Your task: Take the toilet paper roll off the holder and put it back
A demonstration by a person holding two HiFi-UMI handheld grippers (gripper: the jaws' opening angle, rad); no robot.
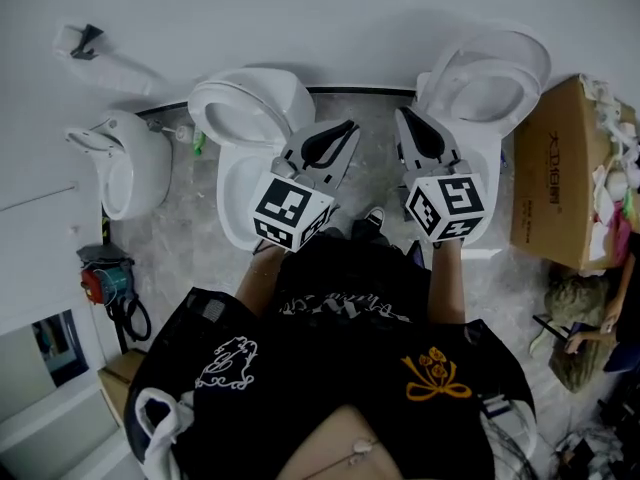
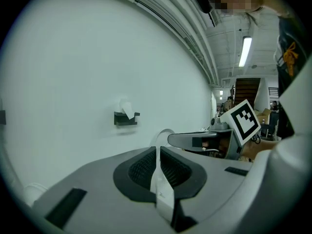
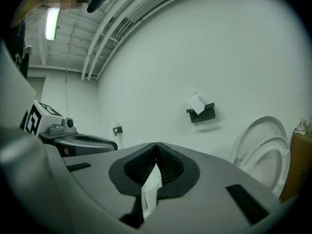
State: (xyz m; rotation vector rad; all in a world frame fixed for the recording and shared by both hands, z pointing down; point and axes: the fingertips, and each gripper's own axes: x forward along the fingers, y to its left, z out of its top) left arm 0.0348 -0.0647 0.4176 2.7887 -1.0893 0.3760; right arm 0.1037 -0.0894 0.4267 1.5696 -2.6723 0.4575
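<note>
Both tools were held out in front of the person, aimed at the white wall (image 3: 234,52), neither on anything.
- Left tool (image 2: 157,150): jaws together, nothing gripped.
- Right tool (image 3: 156,145): pads touching at the tips, also empty.

My read is a ready pose ahead of the reach, not a grip. The jaws would have to open before either tool could take anything.

The toilet paper roll (image 3: 196,103) sat on its black holder (image 3: 204,115) on the wall. That put it ahead of the right tool's tips, up and to the right, and well apart. From the left tool it lay ahead and off to the left. The roll looked untouched, so I'd say the task hadn't started.

Surroundings:
- One white toilet (image 1: 250,118) was below the left tool. A second toilet (image 1: 490,78), lid up, was just right of the right tool.
- Another white fixture (image 1: 125,163) stood further out to the left.
- The floor (image 1: 180,243) was grey mottled stone.
- A cardboard box (image 1: 560,158) stood well right of the right tool.
- A small second bracket (image 3: 116,128) was on the wall, far left of the holder.
- The ceiling was bare, with pipes and a strip lamp (image 2: 245,51) above and behind the tools.
- It looked like a workshop or showroom, not a bathroom.
</note>
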